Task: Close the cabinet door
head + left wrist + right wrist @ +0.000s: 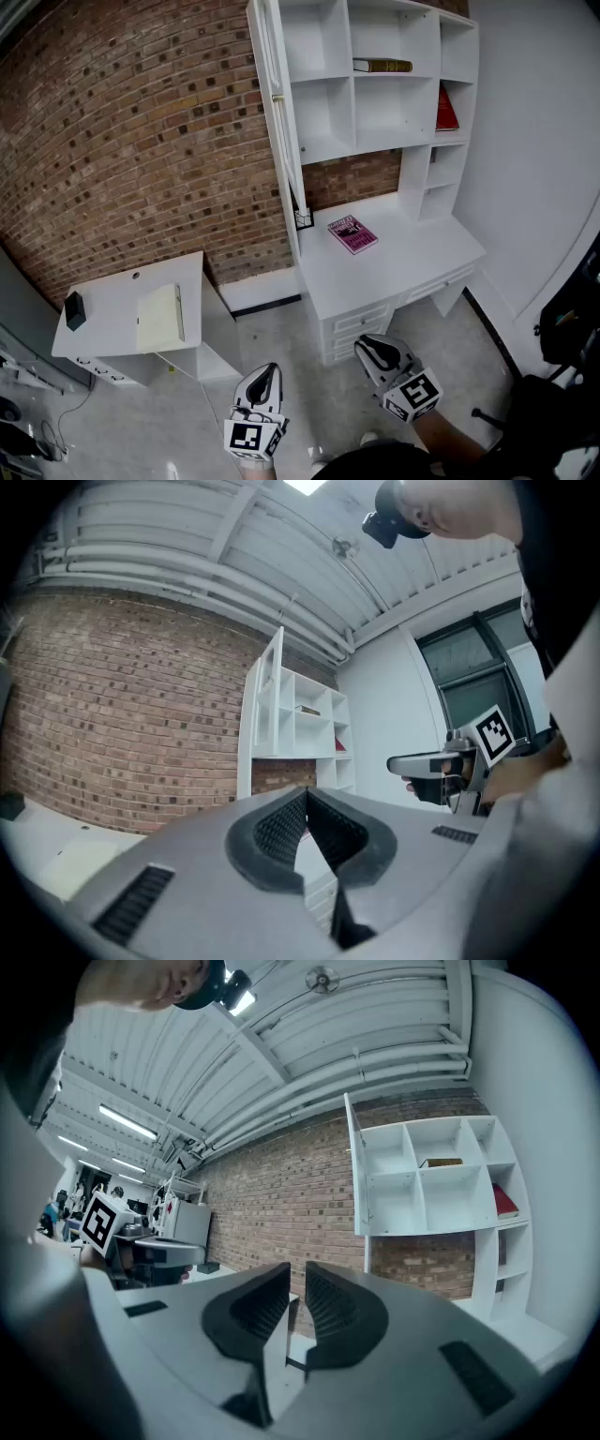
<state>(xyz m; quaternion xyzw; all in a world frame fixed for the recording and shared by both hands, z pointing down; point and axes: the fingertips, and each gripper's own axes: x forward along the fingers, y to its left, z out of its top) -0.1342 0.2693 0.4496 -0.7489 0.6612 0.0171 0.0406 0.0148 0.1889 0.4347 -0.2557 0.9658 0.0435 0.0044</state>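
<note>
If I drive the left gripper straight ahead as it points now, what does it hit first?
Most likely the white desk, around its drawers; nothing nearer shows between the left gripper's tongs, though depth is uncertain.

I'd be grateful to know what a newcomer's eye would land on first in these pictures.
Most likely the white cabinet door, swung wide open and seen edge-on at the left of the shelf unit against the brick wall. Next, the magenta book lying on the white desk below. The left tool and right tool sit low in the head view, empty.
</note>
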